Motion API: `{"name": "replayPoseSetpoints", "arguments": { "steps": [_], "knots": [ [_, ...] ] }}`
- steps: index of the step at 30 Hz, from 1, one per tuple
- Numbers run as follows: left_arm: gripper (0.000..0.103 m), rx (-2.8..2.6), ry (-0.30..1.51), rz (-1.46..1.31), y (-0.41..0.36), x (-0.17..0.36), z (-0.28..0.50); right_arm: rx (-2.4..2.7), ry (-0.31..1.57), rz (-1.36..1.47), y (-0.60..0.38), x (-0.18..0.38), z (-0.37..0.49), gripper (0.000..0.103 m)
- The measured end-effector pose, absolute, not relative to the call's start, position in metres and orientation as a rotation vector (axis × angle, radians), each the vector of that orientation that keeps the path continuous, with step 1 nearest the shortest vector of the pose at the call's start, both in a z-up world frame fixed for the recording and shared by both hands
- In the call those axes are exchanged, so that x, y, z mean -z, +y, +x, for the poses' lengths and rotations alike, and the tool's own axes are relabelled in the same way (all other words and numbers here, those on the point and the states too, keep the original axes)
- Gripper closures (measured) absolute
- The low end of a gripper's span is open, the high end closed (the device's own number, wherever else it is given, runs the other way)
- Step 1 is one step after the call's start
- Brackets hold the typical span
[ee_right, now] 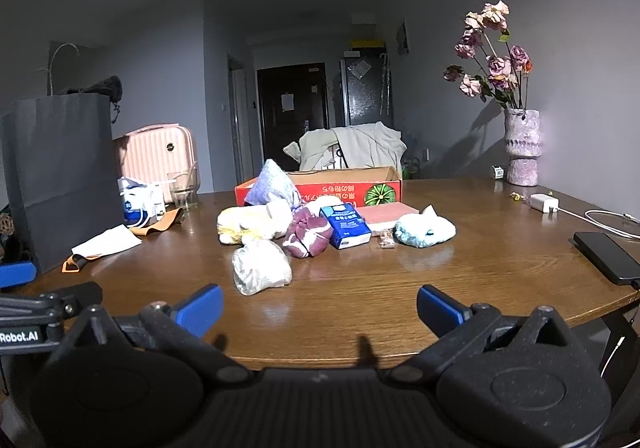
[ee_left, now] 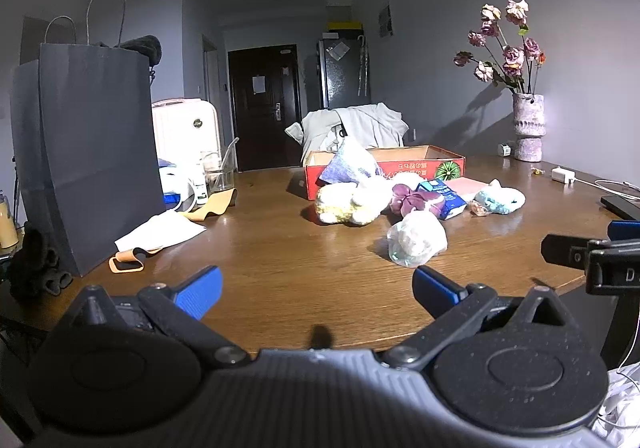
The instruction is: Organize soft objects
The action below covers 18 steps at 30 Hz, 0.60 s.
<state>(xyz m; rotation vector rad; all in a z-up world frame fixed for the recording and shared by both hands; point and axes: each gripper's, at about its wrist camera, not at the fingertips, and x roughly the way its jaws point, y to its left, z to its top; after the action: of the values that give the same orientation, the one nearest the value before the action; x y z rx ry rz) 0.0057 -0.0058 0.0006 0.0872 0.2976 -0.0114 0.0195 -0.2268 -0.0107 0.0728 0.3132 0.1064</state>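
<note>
Both grippers hover over the near edge of the wooden table (ee_left: 280,256), side by side. The left gripper (ee_left: 316,288) has its blue fingers (ee_left: 200,290) spread wide with nothing between them; the right gripper (ee_right: 320,306) is likewise spread and empty.

The soft things lie in a loose cluster at the middle of the table, in front of a red box (ee_right: 360,189) that stands open at the far side. Nearest is a white bundle in clear plastic (ee_right: 261,266), apart from the rest by a small gap. Behind it, from left to right: a yellow plush (ee_right: 250,224), a purple bow-shaped plush (ee_right: 308,234), a blue tissue pack (ee_right: 346,226) and a pale blue plush (ee_right: 424,230). A lavender pouch (ee_right: 272,183) leans against the box's left corner, touching the yellow plush. A pink pad (ee_right: 390,212) lies flat between the tissue pack and the box.

At the far left stands a dark paper bag (ee_left: 92,151), with white paper (ee_left: 160,232) and a tan strap (ee_left: 126,264) on the table just beside it. A vase (ee_left: 528,125) of dried roses stands at the far right, a white charger (ee_right: 544,203) near it, and a phone (ee_right: 608,258) at the right edge.
</note>
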Motion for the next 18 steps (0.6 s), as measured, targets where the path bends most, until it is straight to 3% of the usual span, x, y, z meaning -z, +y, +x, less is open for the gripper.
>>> {"name": "replayPoseSetpoints", "arguments": {
  "steps": [18],
  "knots": [
    [0.000, 0.017, 0.299, 0.090, -0.0058, -0.0010, 0.0045, -0.111, 0.315, 0.089, -0.2296, 0.0137, 0.0206, 0.000]
  ]
}}
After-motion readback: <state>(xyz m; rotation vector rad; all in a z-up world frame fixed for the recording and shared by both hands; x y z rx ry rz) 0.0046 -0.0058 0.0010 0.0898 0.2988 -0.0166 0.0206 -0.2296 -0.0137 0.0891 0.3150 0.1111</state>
